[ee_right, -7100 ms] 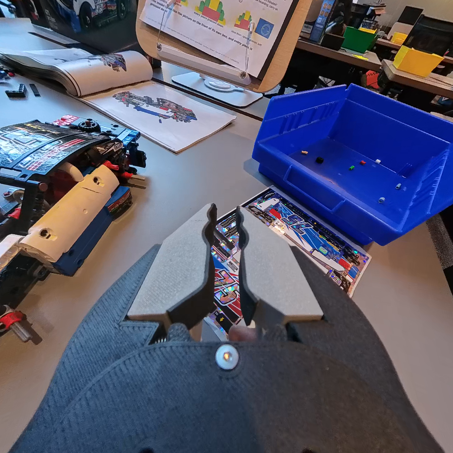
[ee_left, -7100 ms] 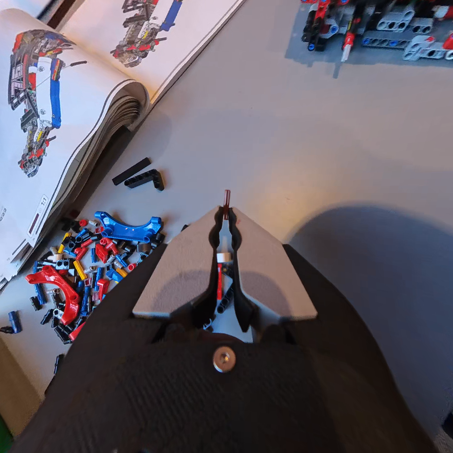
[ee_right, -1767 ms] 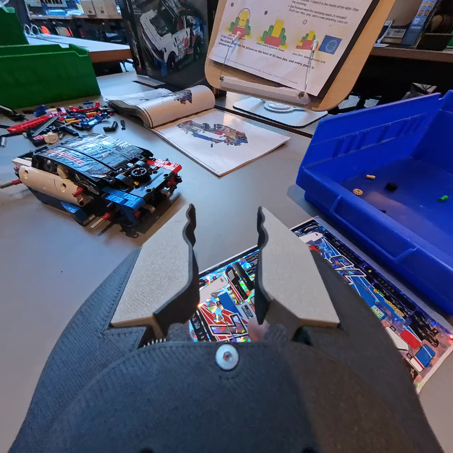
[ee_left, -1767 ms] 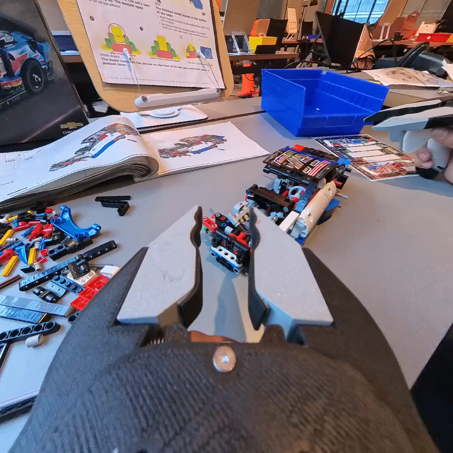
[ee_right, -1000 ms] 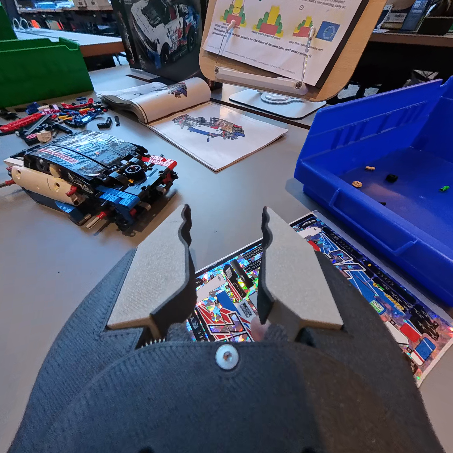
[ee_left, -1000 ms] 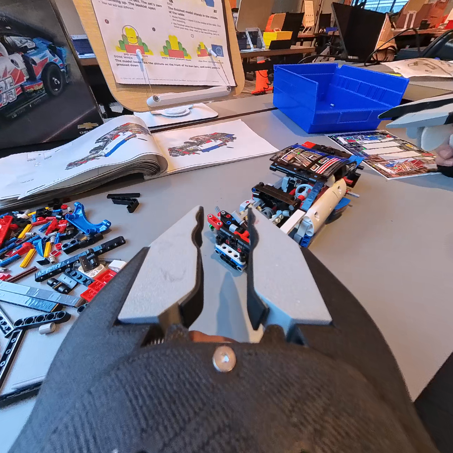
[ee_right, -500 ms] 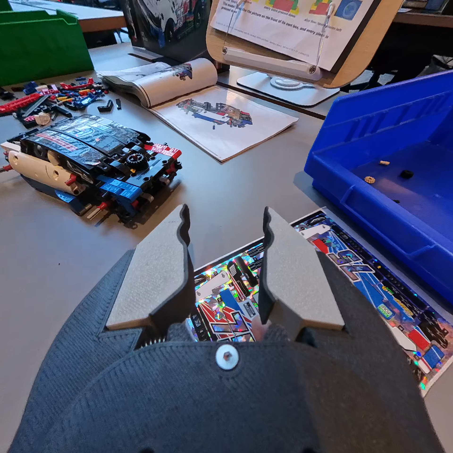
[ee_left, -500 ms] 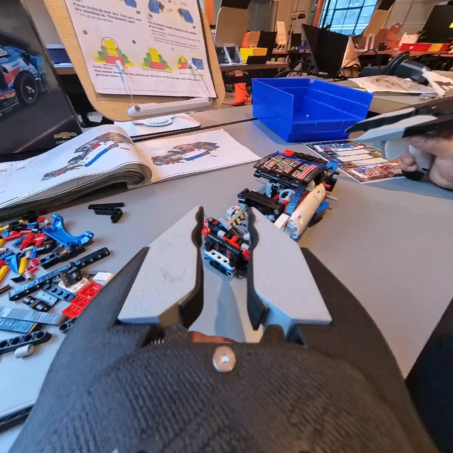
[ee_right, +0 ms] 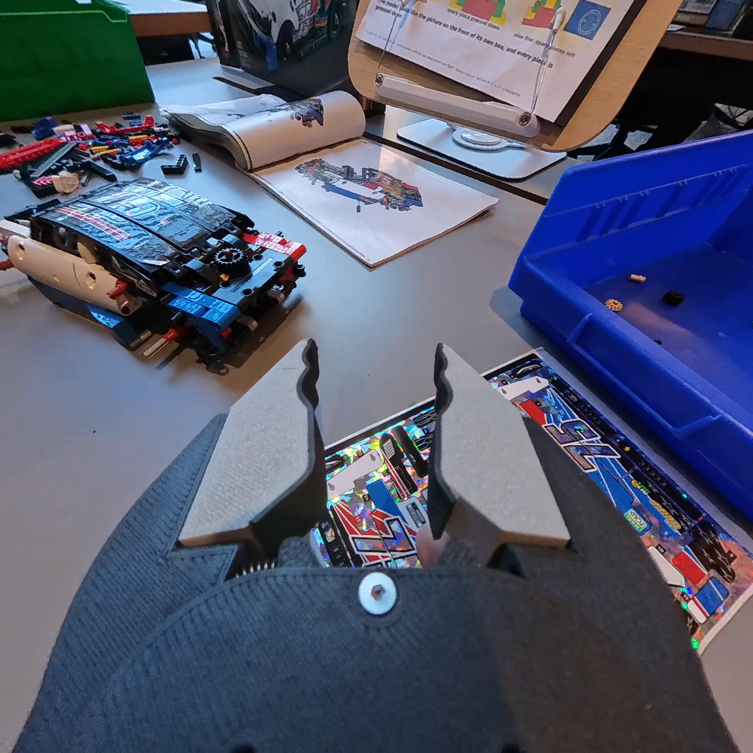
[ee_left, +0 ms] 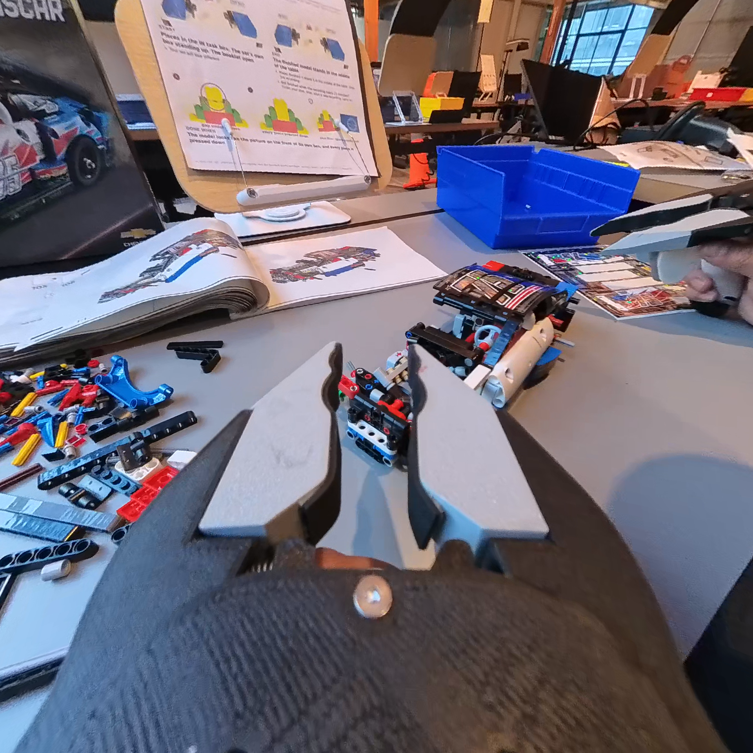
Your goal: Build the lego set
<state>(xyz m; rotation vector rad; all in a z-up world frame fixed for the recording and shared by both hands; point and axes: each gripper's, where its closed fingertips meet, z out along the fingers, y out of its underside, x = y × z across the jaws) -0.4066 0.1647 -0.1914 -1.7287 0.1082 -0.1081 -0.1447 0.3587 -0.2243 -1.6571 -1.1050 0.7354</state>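
Observation:
The partly built lego car (ee_left: 495, 326), black, blue and white, lies on the grey table (ee_left: 611, 428). My left gripper (ee_left: 373, 358) is open and empty, and the car's red-and-black front end (ee_left: 377, 411) shows in the gap between its fingers. I cannot tell if they touch. My right gripper (ee_right: 375, 358) is open and empty, above the near end of a shiny sticker sheet (ee_right: 578, 444). The car lies to its left in the right wrist view (ee_right: 142, 252). The right gripper (ee_left: 599, 242) also shows at the right edge of the left wrist view.
A pile of loose lego parts (ee_left: 81, 411) lies left of the car. An open instruction booklet (ee_left: 203, 269), a paper on a wooden stand (ee_left: 260, 102) and the set's box (ee_left: 49, 122) are behind. A blue bin (ee_right: 652, 285) stands right, a green bin (ee_right: 61, 53) far left. There is about 35 centimeters between the tips of the two grippers.
Seven seconds ago my left gripper was shut on a dark red axle above the table; now it is open and empty, facing the car. My right gripper has opened wider over the sticker sheet.

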